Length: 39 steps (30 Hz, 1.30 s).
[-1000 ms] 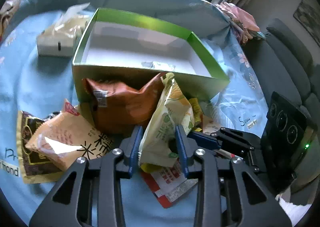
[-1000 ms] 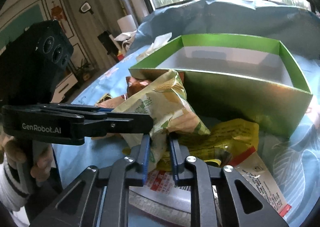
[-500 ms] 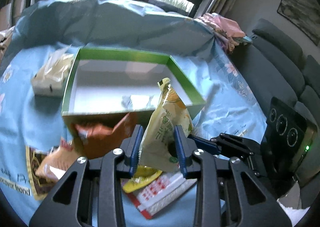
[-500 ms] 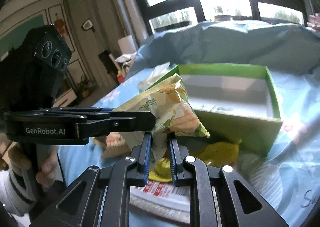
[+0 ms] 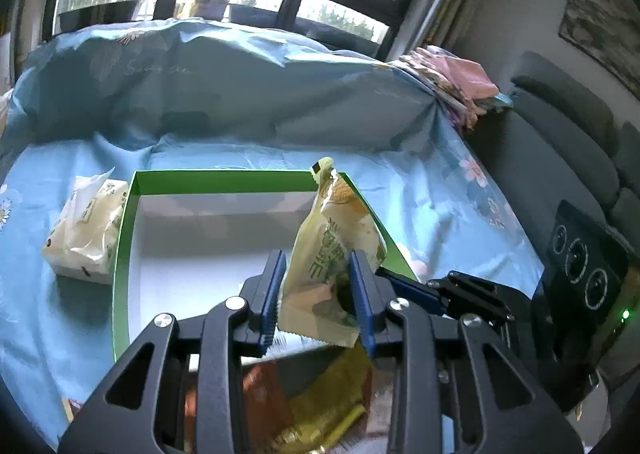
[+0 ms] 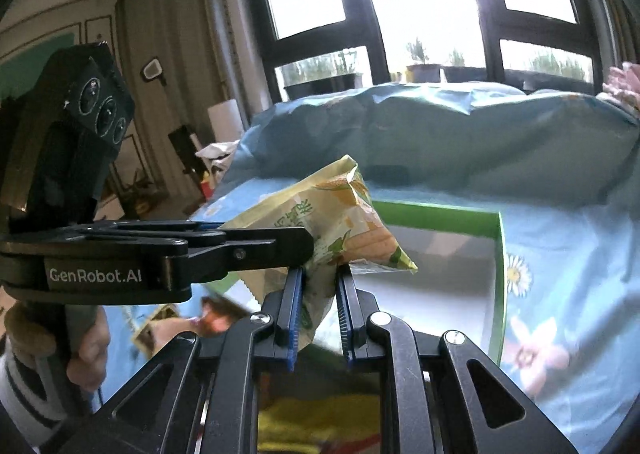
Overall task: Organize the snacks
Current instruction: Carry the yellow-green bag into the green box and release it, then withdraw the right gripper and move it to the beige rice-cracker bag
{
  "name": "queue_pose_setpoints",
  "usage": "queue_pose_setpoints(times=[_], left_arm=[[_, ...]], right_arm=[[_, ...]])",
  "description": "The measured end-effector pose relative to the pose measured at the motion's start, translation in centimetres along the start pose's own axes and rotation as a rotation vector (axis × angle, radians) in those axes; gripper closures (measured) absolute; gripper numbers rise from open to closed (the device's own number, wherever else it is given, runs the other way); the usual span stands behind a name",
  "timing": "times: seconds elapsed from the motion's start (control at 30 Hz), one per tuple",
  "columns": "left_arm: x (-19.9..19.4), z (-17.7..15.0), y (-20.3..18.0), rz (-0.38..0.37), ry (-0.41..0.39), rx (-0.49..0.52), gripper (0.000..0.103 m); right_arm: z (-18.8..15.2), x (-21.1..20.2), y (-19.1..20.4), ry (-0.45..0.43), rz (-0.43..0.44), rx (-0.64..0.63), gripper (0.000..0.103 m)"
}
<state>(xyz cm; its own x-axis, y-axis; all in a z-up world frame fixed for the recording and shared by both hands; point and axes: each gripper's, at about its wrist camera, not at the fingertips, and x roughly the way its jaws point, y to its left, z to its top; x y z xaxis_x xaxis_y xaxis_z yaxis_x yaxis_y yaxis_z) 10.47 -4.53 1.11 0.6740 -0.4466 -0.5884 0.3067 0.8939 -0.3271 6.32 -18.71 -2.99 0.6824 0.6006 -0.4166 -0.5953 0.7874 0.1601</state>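
Note:
A pale yellow-green snack bag (image 5: 334,254) is held up in the air by both grippers. My left gripper (image 5: 318,304) is shut on its lower part. My right gripper (image 6: 318,312) is shut on the same bag (image 6: 332,222) from the side. The bag hangs over the near right corner of an open green box (image 5: 124,238) with a white, empty floor, also seen in the right wrist view (image 6: 498,294). Below the grippers lie an orange bag (image 5: 264,398) and a yellow bag (image 5: 332,402) on the blue cloth.
A white tissue pack (image 5: 86,232) lies left of the box. The blue flowered cloth (image 5: 440,206) covers the table and rises in a fold behind. A grey sofa (image 5: 560,142) stands at the right. More snack bags (image 6: 176,328) lie low left in the right wrist view.
Both grippers have lifted the snack bag up off the pile and moved it forward over the box. The snack pile has dropped to the bottom of both views.

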Motion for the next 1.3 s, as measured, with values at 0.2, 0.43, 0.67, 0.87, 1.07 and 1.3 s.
queue_pose_setpoints(times=[0.2,0.43,0.67,0.87,1.07,1.3], left_arm=[[2.1,0.4,1.0,0.032,0.025,-0.019,0.073],[3.5,0.5,1.3,0.022,0.048,-0.049,0.073],[4.2,0.5,1.7,0.051,0.052,-0.067,0.043],[3.4,0.8,1.7,0.09,0.023,-0.055,0.028],[2.8,0.8,0.9,0.14,-0.006,-0.011,0.022],[2.4,0.7,0.7,0.184,-0.024,0.006,0.014]], right_arm=[[0.3,2.5,-0.8,0.036,-0.009,-0.011,0.085],[0.0,3.5,-1.9,0.06,-0.024,0.01,0.085],[-0.1,3.8,-2.0,0.062,-0.042,0.025,0.085],[-0.1,3.6,-2.7,0.06,-0.057,0.057,0.085],[-0.1,3.2,-2.9,0.053,-0.071,0.071,0.078],[-0.1,2.6,-3.3,0.035,-0.083,0.094,0.051]])
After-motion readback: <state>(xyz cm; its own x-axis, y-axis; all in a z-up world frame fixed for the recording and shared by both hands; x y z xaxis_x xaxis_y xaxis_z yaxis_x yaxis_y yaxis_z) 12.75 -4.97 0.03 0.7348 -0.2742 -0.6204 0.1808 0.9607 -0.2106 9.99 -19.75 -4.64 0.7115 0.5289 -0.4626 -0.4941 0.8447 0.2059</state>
